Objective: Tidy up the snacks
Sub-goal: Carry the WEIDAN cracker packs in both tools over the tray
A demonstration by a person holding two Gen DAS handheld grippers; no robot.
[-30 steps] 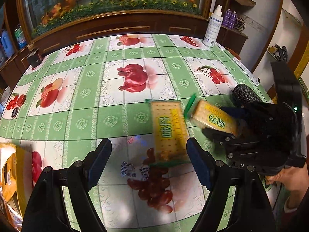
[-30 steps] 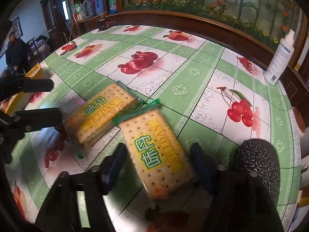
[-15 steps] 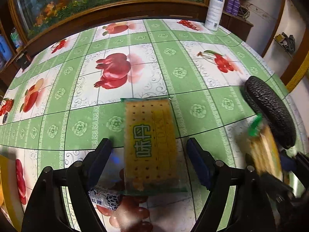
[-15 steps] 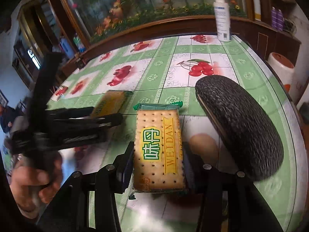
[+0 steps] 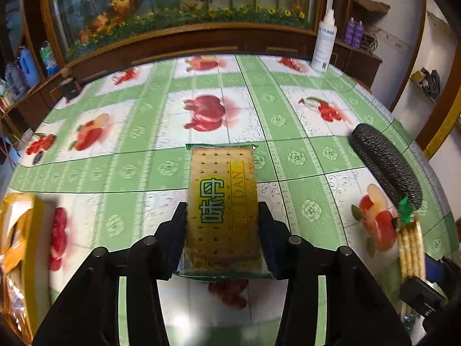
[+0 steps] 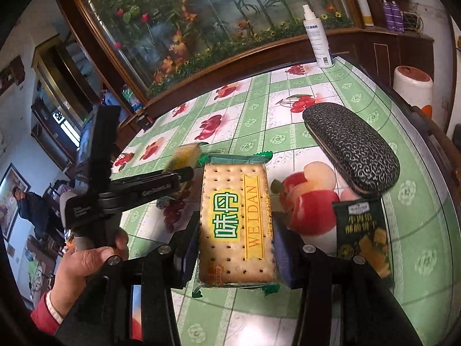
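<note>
The left gripper (image 5: 222, 230) has just closed its jaws onto the cracker pack (image 5: 222, 201) at frame centre, while the right gripper (image 6: 234, 248) has lifted its own cracker packet (image 6: 234, 225) off the tablecloth (image 6: 259, 109).

Left gripper (image 5: 222, 225): seen at the lower centre of its own view, angled down toward the bench; jaws have just been closing and are now pressed on both long edges of a cracker packet (image 5: 222, 201). Left hand (image 6: 86, 265): wrapped round the handle, at the lower left of the right wrist view, a red cuff at the wrist. Right gripper (image 6: 234, 248): lower centre of its own view; jaws clamped on a second cracker packet (image 6: 236, 225).
</note>
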